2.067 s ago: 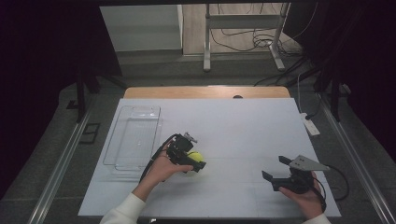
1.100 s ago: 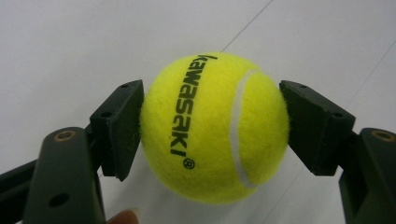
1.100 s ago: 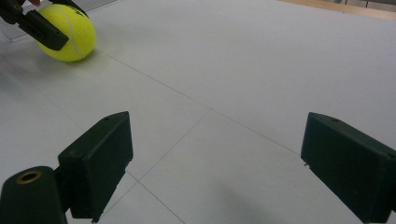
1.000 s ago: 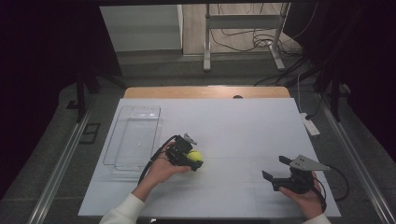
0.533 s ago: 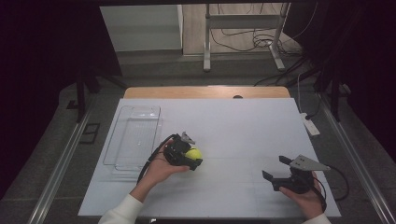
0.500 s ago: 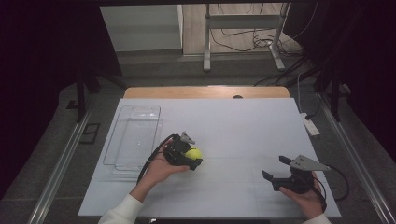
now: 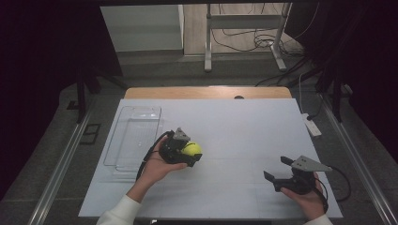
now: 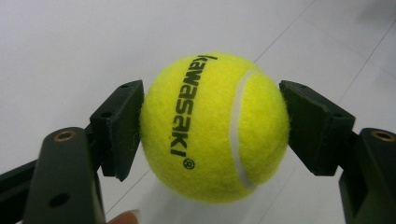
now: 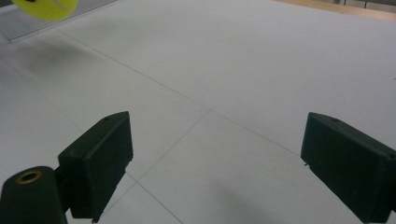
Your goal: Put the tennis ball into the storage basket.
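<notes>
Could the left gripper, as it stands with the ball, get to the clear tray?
Probably yes. The left gripper, shut on the tennis ball, sits just beside the clear tray, with nothing between them.

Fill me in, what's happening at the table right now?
The left hand-held gripper is shut on a yellow tennis ball, held just above the white table beside the clear tray. The right hand-held gripper waits open near the table's right side, with nothing between its jaws.
</notes>
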Demonstrator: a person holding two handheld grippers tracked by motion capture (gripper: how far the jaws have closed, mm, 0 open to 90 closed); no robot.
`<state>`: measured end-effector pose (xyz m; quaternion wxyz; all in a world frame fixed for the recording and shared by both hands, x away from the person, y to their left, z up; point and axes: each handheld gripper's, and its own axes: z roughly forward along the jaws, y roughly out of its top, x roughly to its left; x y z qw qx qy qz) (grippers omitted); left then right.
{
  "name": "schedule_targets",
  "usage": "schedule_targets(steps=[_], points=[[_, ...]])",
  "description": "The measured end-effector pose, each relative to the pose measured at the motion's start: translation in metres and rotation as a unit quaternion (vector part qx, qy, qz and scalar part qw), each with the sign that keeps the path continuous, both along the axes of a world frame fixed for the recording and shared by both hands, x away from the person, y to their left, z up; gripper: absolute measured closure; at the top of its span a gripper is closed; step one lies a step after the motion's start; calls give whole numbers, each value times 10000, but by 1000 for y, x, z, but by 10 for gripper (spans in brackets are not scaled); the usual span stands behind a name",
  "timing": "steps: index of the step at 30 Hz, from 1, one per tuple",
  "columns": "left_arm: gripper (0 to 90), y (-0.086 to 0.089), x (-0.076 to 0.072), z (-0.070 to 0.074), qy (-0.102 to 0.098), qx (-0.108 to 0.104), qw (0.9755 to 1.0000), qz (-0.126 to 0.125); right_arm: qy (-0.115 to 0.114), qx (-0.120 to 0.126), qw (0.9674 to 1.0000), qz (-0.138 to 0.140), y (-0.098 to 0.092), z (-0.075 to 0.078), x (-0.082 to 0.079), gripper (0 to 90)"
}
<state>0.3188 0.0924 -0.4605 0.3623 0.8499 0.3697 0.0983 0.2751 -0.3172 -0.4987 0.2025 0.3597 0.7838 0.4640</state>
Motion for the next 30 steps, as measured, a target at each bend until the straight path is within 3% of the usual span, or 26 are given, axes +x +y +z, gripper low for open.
schedule_targets(steps=[8, 30], points=[[269, 8, -2, 9, -163, -262, 9995, 88, 2, 4, 10000, -2, 0, 0, 0, 97], [269, 22, -6, 22, -446, -601, 9968, 297, 4, -1, 10000, 4, 0, 0, 0, 97]])
